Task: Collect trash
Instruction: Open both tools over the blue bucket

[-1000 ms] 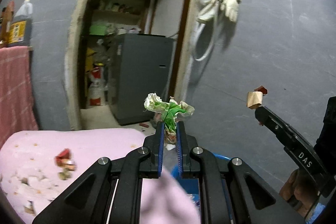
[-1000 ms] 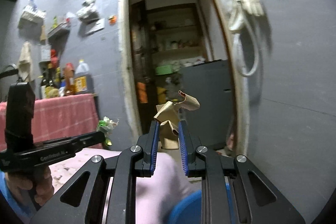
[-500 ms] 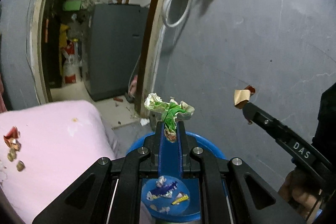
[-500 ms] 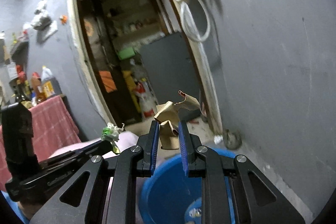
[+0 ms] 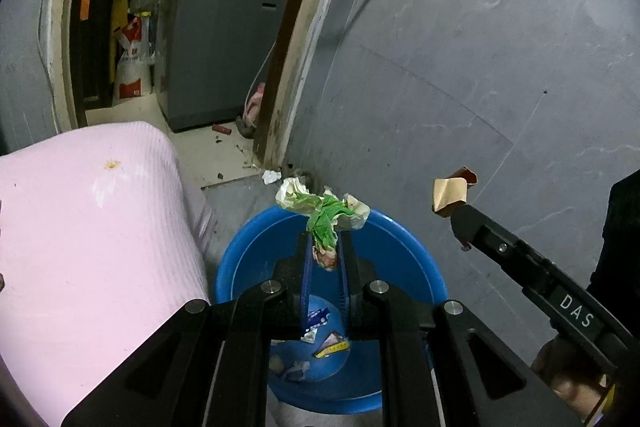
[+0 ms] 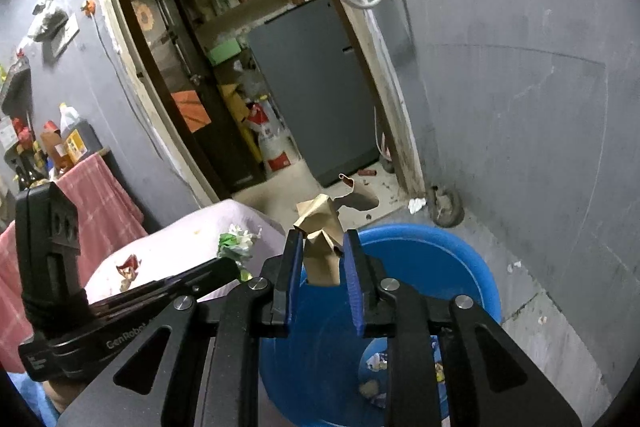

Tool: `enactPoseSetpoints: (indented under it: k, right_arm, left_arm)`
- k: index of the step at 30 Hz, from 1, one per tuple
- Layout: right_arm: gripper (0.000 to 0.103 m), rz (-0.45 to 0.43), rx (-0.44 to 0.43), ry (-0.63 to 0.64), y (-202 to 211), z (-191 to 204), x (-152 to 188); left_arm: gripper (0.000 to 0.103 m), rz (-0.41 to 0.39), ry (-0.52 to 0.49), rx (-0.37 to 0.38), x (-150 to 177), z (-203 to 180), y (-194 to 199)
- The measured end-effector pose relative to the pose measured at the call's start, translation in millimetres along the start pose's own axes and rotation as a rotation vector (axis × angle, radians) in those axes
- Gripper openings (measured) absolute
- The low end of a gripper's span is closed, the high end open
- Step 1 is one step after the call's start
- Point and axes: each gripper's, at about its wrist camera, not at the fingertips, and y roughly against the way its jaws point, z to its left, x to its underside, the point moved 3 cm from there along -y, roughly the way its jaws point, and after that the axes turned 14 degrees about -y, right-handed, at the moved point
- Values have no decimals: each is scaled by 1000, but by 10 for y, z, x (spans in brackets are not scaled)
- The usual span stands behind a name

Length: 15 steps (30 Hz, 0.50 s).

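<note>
My left gripper point(image 5: 325, 247) is shut on a crumpled green and white wrapper point(image 5: 322, 211) and holds it above the blue bin point(image 5: 248, 255). My right gripper point(image 6: 320, 247) is shut on a crumpled brown paper point(image 6: 320, 223) above the same blue bin point(image 6: 460, 263). In the left wrist view the right gripper's tip with the brown paper point(image 5: 450, 193) is at the right, beside the bin. In the right wrist view the left gripper with the green wrapper point(image 6: 236, 241) is at the left. Several scraps lie in the bin's bottom.
A pink-covered table point(image 5: 88, 227) stands left of the bin, with a red scrap point(image 6: 128, 263) on it. A grey wall point(image 5: 460, 67) is close behind the bin. A doorway with a grey fridge point(image 5: 224, 27) is beyond. A white scrap point(image 6: 416, 203) lies on the floor.
Both grippers have swung from over the pink table to the right and tilted down. They now hang over the blue bin, each still holding its piece of trash.
</note>
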Motion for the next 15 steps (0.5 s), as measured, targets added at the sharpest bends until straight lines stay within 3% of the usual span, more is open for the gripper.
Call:
enactPoseSetpoints:
  k: [4,6,11,15]
  right_arm:
    - [22,12,11,-7,-42,-8,-19]
    - [23,14,14,-12,-39,-16,-18]
    - [34,-12,11,-1,-14,60,-32]
    - [49,-93,5,68,87,232,-35]
  left_arm:
    - [20,11,24,-11,59,35,-3]
    - [33,5,36,-15,80,56,34]
    - [35,-20,61,-38,57,135,196]
    - [68,-115,52,-122,62,195,506]
